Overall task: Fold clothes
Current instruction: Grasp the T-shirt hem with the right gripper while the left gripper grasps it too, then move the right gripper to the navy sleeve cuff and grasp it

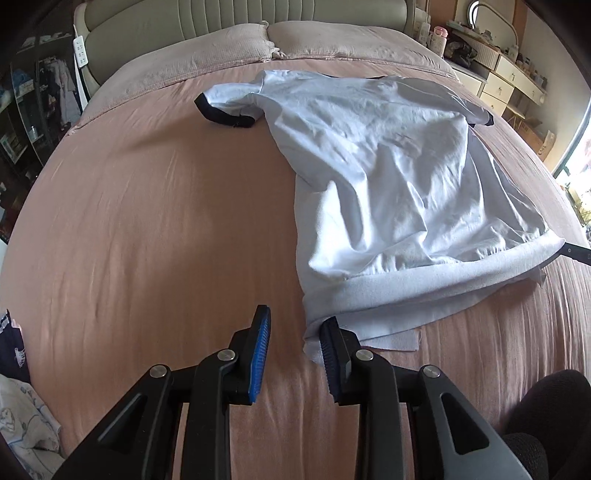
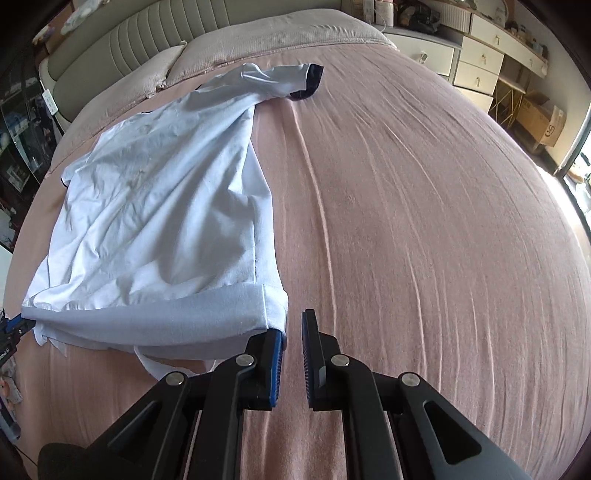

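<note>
Shirt (image 1: 388, 166), white w/ dark-trimmed sleeves, is laid flat on pink sheet (image 1: 147, 221), hem toward the cameras, collar end toward the pillows (image 1: 229, 40) and headboard (image 1: 147, 26). Fabric is wrinkled across the body. Bottom hem is turned up in a band, w/ a looser flap of cloth showing beneath it.

Left gripper (image 1: 295, 354) is seen spread wide, approx. fully apart, nothing clamped. Blue pads (image 1: 260, 354) are bare. Its right-hand finger is set at the near left hem corner, touching or just over the cloth edge; the other finger is over bare sheet. Whether the corner sits betw. the fingers can't be told for sure; it appears beside rather than inside.

Right gripper (image 2: 293, 358) is parted by a narrower gap, also holding nothing. Its left-hand finger is at the near right hem corner of the shirt (image 2: 159, 206), w/ the cloth edge touching or just behind it; the other finger is over plain sheet (image 2: 424, 221).

Each gripper's tip is glimpsed at the edge of the other's view, by the opposite hem corner.

One sleeve (image 1: 225, 107) is spread out to the left in the left view; the other sleeve (image 2: 291, 79) is stretched toward the dresser (image 2: 476, 62) side in the right view. More clothes (image 1: 22, 417) are piled at the bed's left edge.
</note>
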The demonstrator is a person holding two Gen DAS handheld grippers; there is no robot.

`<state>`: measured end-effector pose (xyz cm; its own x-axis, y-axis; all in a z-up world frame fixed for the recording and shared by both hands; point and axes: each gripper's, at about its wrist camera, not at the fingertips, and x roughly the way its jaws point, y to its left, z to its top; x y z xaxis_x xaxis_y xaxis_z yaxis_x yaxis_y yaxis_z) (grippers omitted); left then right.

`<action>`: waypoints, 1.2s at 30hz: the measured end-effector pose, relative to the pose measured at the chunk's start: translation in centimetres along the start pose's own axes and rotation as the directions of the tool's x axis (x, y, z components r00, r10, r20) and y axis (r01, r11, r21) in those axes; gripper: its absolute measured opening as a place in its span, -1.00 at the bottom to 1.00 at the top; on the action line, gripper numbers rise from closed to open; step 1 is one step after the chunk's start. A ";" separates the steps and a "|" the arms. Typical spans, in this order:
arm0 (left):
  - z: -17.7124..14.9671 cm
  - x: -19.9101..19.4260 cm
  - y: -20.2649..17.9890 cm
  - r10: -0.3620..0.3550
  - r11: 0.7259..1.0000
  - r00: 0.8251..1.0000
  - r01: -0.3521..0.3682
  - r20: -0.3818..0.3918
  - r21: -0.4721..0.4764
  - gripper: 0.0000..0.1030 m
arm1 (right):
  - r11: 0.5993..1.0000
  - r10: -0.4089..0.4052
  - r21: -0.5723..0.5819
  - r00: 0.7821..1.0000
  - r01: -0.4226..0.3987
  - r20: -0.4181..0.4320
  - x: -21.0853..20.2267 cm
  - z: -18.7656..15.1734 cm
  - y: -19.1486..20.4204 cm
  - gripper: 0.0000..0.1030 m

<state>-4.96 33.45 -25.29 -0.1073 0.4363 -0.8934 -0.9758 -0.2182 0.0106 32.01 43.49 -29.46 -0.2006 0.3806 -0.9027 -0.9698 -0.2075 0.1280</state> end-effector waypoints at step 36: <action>15.4 3.5 -0.6 -0.101 0.991 0.994 0.104 0.033 -0.088 0.60 | 0.958 0.133 0.266 0.988 -0.109 -0.073 2.8 9.1 0.4 0.61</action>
<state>-7.71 48.50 -21.51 -0.0141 0.4847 -0.8745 -0.9611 -0.2479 -0.1220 29.79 52.71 -28.22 -0.3173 0.2830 -0.9051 -0.9438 -0.0008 0.3306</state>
